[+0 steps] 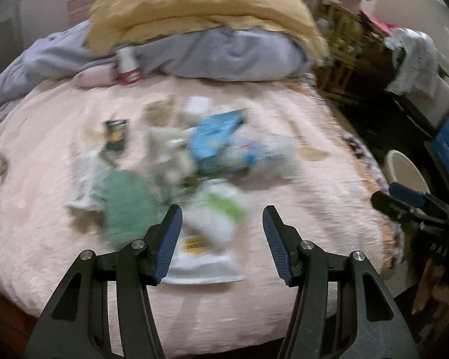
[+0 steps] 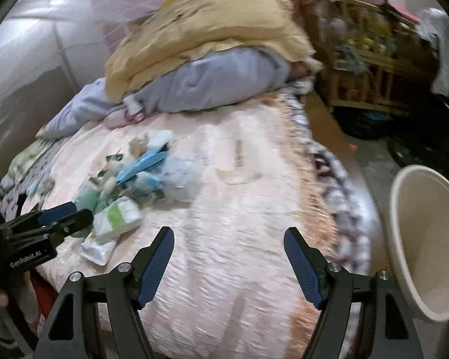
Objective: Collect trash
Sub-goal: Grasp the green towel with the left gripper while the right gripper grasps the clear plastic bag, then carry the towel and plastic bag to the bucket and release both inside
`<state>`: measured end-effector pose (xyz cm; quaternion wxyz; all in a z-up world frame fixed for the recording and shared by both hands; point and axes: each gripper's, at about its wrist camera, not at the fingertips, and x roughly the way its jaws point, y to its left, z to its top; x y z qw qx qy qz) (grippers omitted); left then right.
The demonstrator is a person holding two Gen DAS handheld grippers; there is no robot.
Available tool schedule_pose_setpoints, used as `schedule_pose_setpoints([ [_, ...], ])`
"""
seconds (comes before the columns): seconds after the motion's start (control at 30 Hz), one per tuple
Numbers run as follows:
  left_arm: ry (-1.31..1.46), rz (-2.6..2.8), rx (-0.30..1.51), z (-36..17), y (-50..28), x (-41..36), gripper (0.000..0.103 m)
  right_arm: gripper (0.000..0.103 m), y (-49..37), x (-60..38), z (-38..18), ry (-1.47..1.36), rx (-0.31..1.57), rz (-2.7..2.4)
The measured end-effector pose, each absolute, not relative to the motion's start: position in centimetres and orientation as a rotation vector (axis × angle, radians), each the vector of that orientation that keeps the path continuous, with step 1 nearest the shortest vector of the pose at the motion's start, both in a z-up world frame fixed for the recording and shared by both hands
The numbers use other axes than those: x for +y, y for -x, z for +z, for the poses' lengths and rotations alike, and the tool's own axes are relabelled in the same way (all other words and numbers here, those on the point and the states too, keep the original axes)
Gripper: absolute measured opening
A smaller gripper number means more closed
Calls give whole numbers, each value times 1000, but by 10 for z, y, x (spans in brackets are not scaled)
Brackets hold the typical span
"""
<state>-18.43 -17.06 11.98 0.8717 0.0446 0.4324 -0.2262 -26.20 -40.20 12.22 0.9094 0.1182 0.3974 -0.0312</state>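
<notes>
Pink bed (image 2: 239, 239), trash pile (image 2: 140, 179), folded blankets (image 2: 209, 59)

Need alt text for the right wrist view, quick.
Open, empty right hand-held gripper above a pink bedspread, with a trash pile to its left, where the left hand-held gripper reaches in. A cream bin stands at right; yellow and grey bedding lies behind.

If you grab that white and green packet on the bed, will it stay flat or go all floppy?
The white and green packet looks thin and wrinkled, so it will probably flop and crumple. It seems light and may slide on the pink blanket if pushed.
</notes>
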Motion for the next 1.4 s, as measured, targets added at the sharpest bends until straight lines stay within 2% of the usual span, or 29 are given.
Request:
schedule_pose_setpoints([
  [0.2,-8,-376,929,106,162,-112,55,74,218,-380,110,-239,845,9],
  [0.33,59,-354,964,93,147,-91,55,79,187,-370,98,-230,863,22],
  [0.7,152,-403,1015,61,117,-88,55,79,131,-361,68,-201,924,47],
  [0.77,161,-423,1026,58,112,-92,51,72,130,-359,66,-204,913,62],
  [0.8,171,-443,1033,57,112,-93,39,52,129,-358,65,-202,913,65],
  [0.83,177,-464,1041,56,112,-95,37,42,129,-357,65,-201,918,71],
  [0.93,167,-469,1032,61,116,-96,32,31,139,-357,71,-180,894,73],
  [1.4,164,-583,875,146,151,-102,29,29,215,-378,132,-215,749,94],
])
